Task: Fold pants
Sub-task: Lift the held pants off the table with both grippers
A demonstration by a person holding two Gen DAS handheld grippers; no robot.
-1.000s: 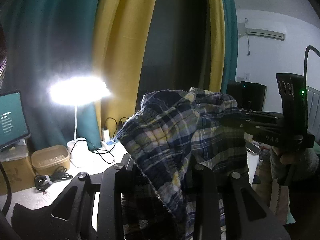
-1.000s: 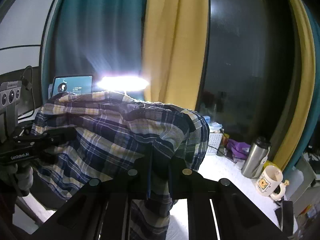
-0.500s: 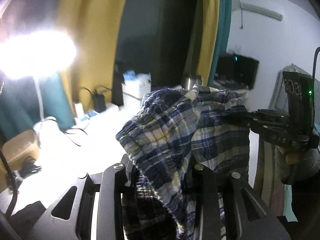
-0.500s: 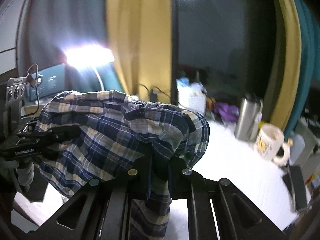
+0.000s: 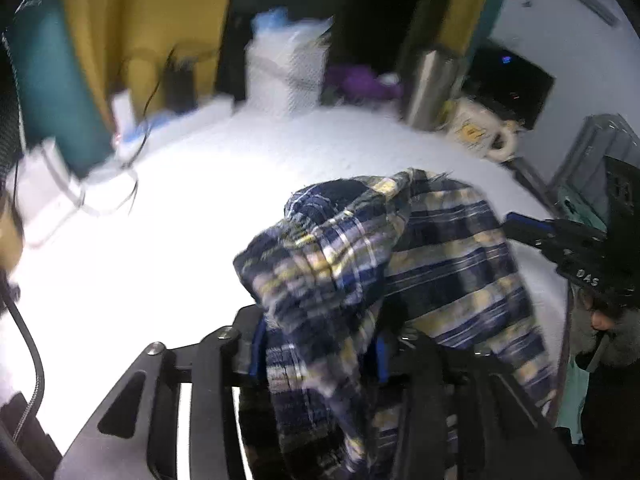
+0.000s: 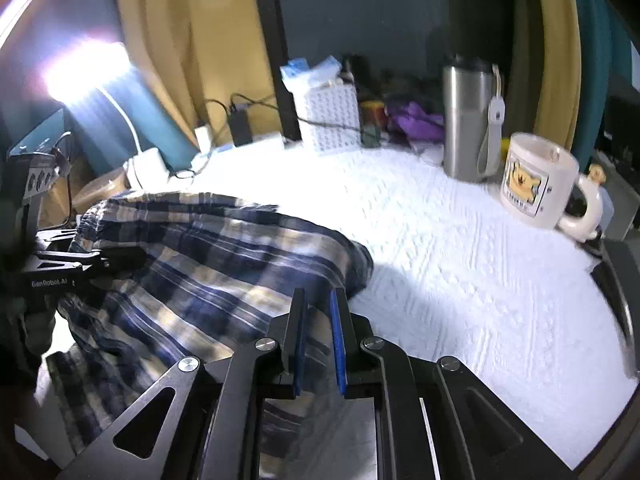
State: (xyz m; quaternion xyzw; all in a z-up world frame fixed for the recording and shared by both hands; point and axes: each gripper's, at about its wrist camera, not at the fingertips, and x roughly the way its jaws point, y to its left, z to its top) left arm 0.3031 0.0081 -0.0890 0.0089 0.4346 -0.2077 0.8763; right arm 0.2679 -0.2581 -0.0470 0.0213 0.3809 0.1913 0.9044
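The pants (image 5: pixel 400 264) are blue, white and yellow plaid cloth, stretched between my two grippers above the white textured table (image 5: pixel 160 220). My left gripper (image 5: pixel 320 344) is shut on a bunched edge of the pants, which drape over its fingers. My right gripper (image 6: pixel 318 312) is shut on the other end of the pants (image 6: pixel 208 264); the cloth sags to the left of it. Each gripper shows in the other's view: the right one (image 5: pixel 560 240) and the left one (image 6: pixel 80 264).
Along the table's far edge stand a steel tumbler (image 6: pixel 470 116), a white bear mug (image 6: pixel 540 180), a white perforated basket (image 6: pixel 330 116), purple cloth (image 6: pixel 416 118), chargers and cables (image 6: pixel 240 128) and a bright desk lamp (image 6: pixel 88 72). Yellow and teal curtains hang behind.
Both grippers have tilted down towards the table, so the views now show the tabletop instead of the curtains. The pants stay gripped and hang lower between the grippers.
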